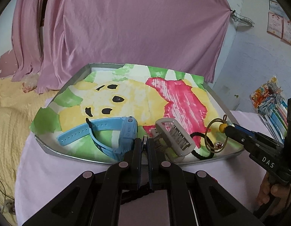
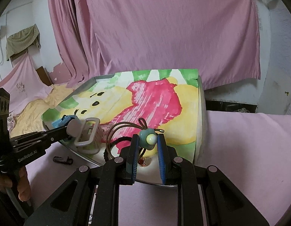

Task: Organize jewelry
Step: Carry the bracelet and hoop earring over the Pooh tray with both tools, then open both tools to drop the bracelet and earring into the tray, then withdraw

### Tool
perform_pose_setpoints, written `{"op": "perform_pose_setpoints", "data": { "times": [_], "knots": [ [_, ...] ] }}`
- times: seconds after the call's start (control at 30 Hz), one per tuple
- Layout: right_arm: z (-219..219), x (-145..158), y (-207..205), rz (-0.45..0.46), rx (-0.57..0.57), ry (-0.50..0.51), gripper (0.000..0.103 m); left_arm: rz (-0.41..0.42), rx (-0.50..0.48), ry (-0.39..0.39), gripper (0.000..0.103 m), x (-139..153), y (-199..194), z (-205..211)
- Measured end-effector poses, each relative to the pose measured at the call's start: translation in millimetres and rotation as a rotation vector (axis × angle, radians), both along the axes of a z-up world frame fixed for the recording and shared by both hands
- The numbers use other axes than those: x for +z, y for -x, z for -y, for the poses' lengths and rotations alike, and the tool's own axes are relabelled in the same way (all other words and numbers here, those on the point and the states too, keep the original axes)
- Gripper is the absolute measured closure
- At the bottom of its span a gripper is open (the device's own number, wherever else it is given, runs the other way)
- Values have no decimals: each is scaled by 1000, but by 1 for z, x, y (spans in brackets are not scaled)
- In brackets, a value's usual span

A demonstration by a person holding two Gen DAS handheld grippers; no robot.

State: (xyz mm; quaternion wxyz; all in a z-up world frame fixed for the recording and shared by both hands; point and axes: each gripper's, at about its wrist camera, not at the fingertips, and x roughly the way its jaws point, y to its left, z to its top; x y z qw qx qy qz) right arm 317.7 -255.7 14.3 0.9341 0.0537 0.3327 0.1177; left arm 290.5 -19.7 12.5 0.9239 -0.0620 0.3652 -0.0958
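Four pieces already lie on the painted paper that lines the shallow metal tray [image 1: 219, 101]: a light blue child's watch with a perforated rubber strap [image 1: 100, 131], a grey plastic claw hair clip with a metal spring [image 1: 173, 137], a black fabric hair tie [image 1: 202, 155] and a thin gold wire bangle with a small red charm [image 1: 216, 137]. By the look of it the gathering is well along, while the final setting-down of two pieces is not yet done. A small black clip-like object [image 2: 63, 159] lies on the pink cloth outside the tray, below the left gripper; it may be left to collect, though what it is I cannot tell.

The left gripper [image 1: 145, 143] has its fingers pressed nearly together on a thin edge between the watch, just to its left, and the grey clip, just to its right; the right wrist view suggests that it is the clip being pinched.

The right gripper [image 2: 147, 140] pinches a teal flower-shaped bead with a pale yellow pearl centre [image 2: 147, 139], which sits on the bangle's wire directly ahead of its fingertips, over the tray's near corner. The bangle's loops tilt up from the paper.
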Motion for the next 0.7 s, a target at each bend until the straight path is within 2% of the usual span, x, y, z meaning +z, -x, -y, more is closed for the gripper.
{"op": "perform_pose_setpoints", "data": {
  "times": [0.37, 0.5, 0.57, 0.63, 0.7],
  "knots": [
    [1, -7, -8, -56, -8, -9, 86, 2, -1, 10, 97, 0, -1, -1],
    [2, -9, -8, -66, -8, -18, 79, 9, -2, 7, 97, 1, 0, 0],
    [3, -8, -6, -56, -9, -20, 75, 16, -6, 4, 94, 1, 1, 1],
    [4, -6, -2, -34, -16, -26, 63, 25, -19, 11, 82, 1, 4, 1],
    [7, -3, 1, -13, -23, -33, 59, 47, -24, 15, 74, 4, 8, 2]
  ]
}}
